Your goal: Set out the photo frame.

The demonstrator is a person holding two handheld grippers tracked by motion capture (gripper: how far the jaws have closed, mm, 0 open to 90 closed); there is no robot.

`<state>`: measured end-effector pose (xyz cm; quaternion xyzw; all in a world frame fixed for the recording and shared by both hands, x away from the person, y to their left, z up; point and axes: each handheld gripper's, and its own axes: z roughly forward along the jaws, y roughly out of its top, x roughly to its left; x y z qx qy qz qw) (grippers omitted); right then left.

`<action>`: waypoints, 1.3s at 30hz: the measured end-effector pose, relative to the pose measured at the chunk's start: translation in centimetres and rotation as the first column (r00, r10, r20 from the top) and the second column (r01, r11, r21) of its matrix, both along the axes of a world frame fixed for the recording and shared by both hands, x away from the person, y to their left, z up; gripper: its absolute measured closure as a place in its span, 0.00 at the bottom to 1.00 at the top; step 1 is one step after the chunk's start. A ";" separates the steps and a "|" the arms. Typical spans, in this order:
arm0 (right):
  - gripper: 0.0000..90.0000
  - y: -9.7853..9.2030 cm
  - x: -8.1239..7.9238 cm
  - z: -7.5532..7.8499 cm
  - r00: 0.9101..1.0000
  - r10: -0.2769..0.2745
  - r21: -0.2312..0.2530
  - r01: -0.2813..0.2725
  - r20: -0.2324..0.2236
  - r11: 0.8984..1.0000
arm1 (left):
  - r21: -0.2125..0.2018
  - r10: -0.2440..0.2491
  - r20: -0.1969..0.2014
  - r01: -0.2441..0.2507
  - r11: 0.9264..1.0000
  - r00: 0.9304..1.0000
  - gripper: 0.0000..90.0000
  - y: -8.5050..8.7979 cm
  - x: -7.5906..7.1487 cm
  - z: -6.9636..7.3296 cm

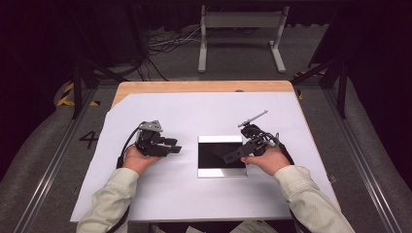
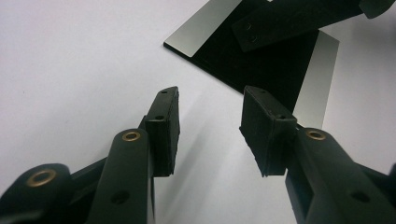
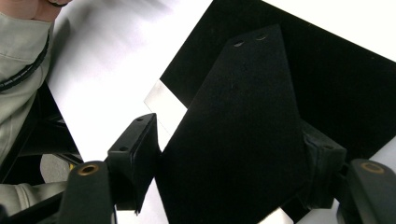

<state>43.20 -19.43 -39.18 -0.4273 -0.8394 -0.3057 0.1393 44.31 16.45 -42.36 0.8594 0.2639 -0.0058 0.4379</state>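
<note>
While the person's left hand [image 1: 137, 159] rests on the large white matte sheet [image 1: 160, 194] that covers most of the pale wooden table [image 1: 194, 86], the left gripper [image 1: 174, 146] it holds lies low over the sheet with its two jaws standing well apart and nothing between them. In the left gripper view the two black rubbery pads [image 2: 163, 130] are flat, rectangular blocks with small screw holes, bolted to smooth black arms that carry brass-coloured rivets.

To the right of that gripper, near the middle of the sheet, lies one flat rectangular plate [image 1: 221, 156], black and matte across its centre with two smooth, silvery bands along its far and near edges; it lies flat on the sheet, apart from the left gripper.

Farther right, the right hand [image 1: 268, 160] holds the right gripper [image 1: 228, 155] over the plate. Between its jaws sits one thin, flat black piece [image 3: 238, 140], roughly trapezoid, narrowing toward its far end, where two small holes are punched. In the right gripper view its right edge lies against the right pad, while a small gap seems to show at the left pad [image 3: 135, 163], so I cannot tell whether the grip is clamped tight. Both sleeves are pale beige cloth.
</note>
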 end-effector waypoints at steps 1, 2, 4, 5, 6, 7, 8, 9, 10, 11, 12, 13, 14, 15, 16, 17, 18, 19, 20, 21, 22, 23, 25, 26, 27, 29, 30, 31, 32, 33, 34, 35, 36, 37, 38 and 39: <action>0.37 0.0 0.0 0.0 1.000 0.000 -0.009 0.000 0.002 1.000 | 0.000 0.001 0.001 -0.001 1.000 1.000 0.64 0.1 -0.1 0.0; 0.38 0.1 0.0 0.1 1.000 -0.004 -0.010 0.004 -0.001 1.000 | 0.005 0.002 -0.001 -0.002 1.000 1.000 0.64 0.2 -0.1 0.0; 0.38 0.2 0.0 0.2 1.000 -0.006 -0.019 0.006 0.000 1.000 | 0.003 0.009 -0.004 -0.009 1.000 1.000 0.64 0.4 -0.2 -0.1; 0.38 0.2 0.0 0.2 1.000 -0.006 -0.024 0.007 0.000 1.000 | 0.002 0.011 -0.002 -0.011 1.000 1.000 0.64 0.5 -0.3 -0.1; 0.38 0.2 0.0 0.3 1.000 -0.011 -0.025 0.011 -0.002 1.000 | 0.002 0.011 -0.002 -0.011 1.000 1.000 0.64 0.5 -0.3 -0.1; 0.39 0.2 0.0 0.3 1.000 -0.011 -0.026 0.011 -0.003 1.000 | 0.002 0.011 -0.003 -0.011 1.000 1.000 0.64 0.6 -0.3 -0.1; 0.39 0.2 0.0 0.3 1.000 -0.014 -0.025 0.014 -0.003 1.000 | 0.001 0.011 -0.004 -0.011 1.000 1.000 0.64 0.6 -0.3 -0.1; 0.39 0.2 0.0 0.3 1.000 -0.014 -0.026 0.014 0.000 1.000 | 0.003 0.010 -0.002 -0.010 1.000 1.000 0.64 0.6 -0.2 -0.1; 0.39 0.2 0.0 0.3 1.000 -0.014 -0.026 0.014 0.000 1.000 | 0.003 0.010 -0.002 -0.010 1.000 1.000 0.64 0.6 -0.2 -0.1; 0.40 0.2 0.0 0.3 1.000 -0.019 -0.028 0.019 0.002 0.999 | 0.000 0.010 -0.003 -0.010 1.000 1.000 0.64 0.5 -0.2 -0.1; 0.40 0.2 0.0 0.3 1.000 -0.021 -0.029 0.021 0.001 0.999 | 0.000 0.011 -0.003 -0.011 1.000 1.000 0.64 0.5 -0.2 -0.1; 0.40 0.2 0.0 0.4 1.000 -0.023 -0.031 0.023 0.000 0.999 | 0.005 0.002 0.000 -0.002 1.000 1.000 0.64 0.4 -0.2 -0.1; 0.40 0.2 -0.1 0.4 1.000 -0.025 -0.032 0.025 0.000 0.999 | 0.003 0.003 -0.003 -0.003 1.000 1.000 0.64 0.3 -0.2 -0.1; 0.41 0.2 -0.1 0.4 1.000 -0.027 -0.032 0.027 0.000 0.999 | 0.002 0.004 -0.005 -0.004 1.000 1.000 0.64 0.3 -0.2 -0.1; 0.41 0.2 -0.1 0.4 1.000 -0.028 -0.032 0.028 0.000 0.999 | 0.004 0.002 -0.003 -0.002 1.000 1.000 0.64 0.2 -0.1 -0.1; 0.41 0.2 -0.1 0.4 1.000 -0.028 -0.032 0.028 0.001 0.999 | 0.004 0.002 -0.004 -0.002 1.000 1.000 0.64 0.2 -0.1 -0.1; 0.41 0.2 -0.1 0.4 1.000 -0.031 -0.032 0.031 0.004 0.999 | 0.006 0.000 -0.003 0.000 1.000 1.000 0.64 0.2 -0.1 -0.1; 0.41 0.2 -0.2 0.4 0.999 -0.032 -0.033 0.032 0.003 0.999 | 0.005 -0.002 -0.001 0.002 1.000 1.000 0.64 0.1 -0.1 -0.1; 0.42 0.2 -0.2 0.5 1.000 -0.028 -0.033 0.028 0.008 0.999 | 0.003 -0.003 -0.001 0.003 1.000 1.000 0.64 0.1 0.0 -0.2; 0.42 0.2 -0.3 0.5 1.000 -0.029 -0.034 0.030 0.008 0.999 | 0.005 -0.002 -0.001 0.002 1.000 1.000 0.64 0.0 0.0 -0.2; 0.43 0.2 -0.3 0.6 1.000 -0.030 -0.036 0.030 0.009 0.999 | 0.005 -0.005 0.001 0.005 1.000 1.000 0.64 0.0 0.0 -0.2; 0.43 0.2 -0.4 0.6 1.000 -0.028 -0.039 0.029 0.010 0.999 | 0.004 -0.003 -0.002 0.003 1.000 1.000 0.64 0.0 0.0 -0.2; 0.43 0.3 -0.5 0.7 1.000 -0.023 -0.044 0.024 0.017 0.999 | 0.004 -0.005 -0.003 0.005 1.000 1.000 0.64 -0.1 0.0 -0.2; 0.43 0.3 -0.6 0.8 1.000 -0.021 -0.048 0.022 0.017 0.999 | 0.003 -0.003 -0.004 0.003 1.000 1.000 0.64 -0.1 -0.1 -0.2; 0.44 0.3 -0.6 0.8 1.000 -0.018 -0.049 0.019 0.017 0.999 | 0.006 -0.004 -0.002 0.004 1.000 1.000 0.64 -0.1 -0.1 -0.2; 0.44 0.3 -0.8 0.9 1.000 -0.009 -0.057 0.010 0.015 0.998 | 0.005 -0.004 -0.002 0.004 1.000 1.000 0.64 -0.2 -0.1 -0.2; 0.45 0.3 -0.8 1.0 1.000 -0.008 -0.061 0.009 0.017 0.998 | 0.005 -0.004 -0.002 0.004 1.000 1.000 0.64 -0.2 -0.1 -0.2; 0.45 0.3 -0.8 1.0 1.000 -0.003 -0.064 0.004 0.016 0.998 | 0.006 -0.006 0.000 0.006 1.000 1.000 0.64 -0.2 0.0 -0.2; 0.46 0.3 -0.9 1.1 1.000 -0.001 -0.063 0.002 0.015 0.998 | 0.006 -0.007 0.000 0.007 1.000 1.000 0.64 -0.2 0.0 -0.2; 0.46 0.3 -0.9 1.1 1.000 -0.001 -0.063 0.002 0.015 0.998 | 0.006 -0.007 0.000 0.007 1.000 1.000 0.64 -0.2 0.0 -0.2; 0.46 0.3 -1.0 1.2 1.000 0.004 -0.060 -0.003 0.011 0.998 | 0.006 -0.008 -0.001 0.008 1.000 1.000 0.64 -0.2 0.0 -0.2; 0.46 0.2 -1.1 1.3 1.000 0.012 -0.068 -0.010 0.019 0.998 | 0.006 -0.008 -0.002 0.008 1.000 1.000 0.64 -0.2 0.0 -0.2; 0.46 0.2 -1.1 1.3 1.000 0.013 -0.070 -0.012 0.016 0.997 | 0.008 -0.009 -0.001 0.009 1.000 1.000 0.64 -0.3 0.0 -0.2; 0.46 0.2 -1.2 1.3 1.000 0.014 -0.071 -0.013 0.014 0.997 | 0.008 -0.009 -0.003 0.009 1.000 1.000 0.64 -0.3 0.0 -0.2; 0.46 0.2 -1.2 1.3 1.000 0.015 -0.071 -0.014 0.015 0.997 | 0.008 -0.011 -0.004 0.011 1.000 1.000 0.64 -0.3 0.0 -0.2; 0.46 0.1 -1.2 1.3 1.000 0.020 -0.072 -0.018 0.016 0.997 | 0.008 -0.012 -0.004 0.012 1.000 1.000 0.64 -0.4 0.0 -0.2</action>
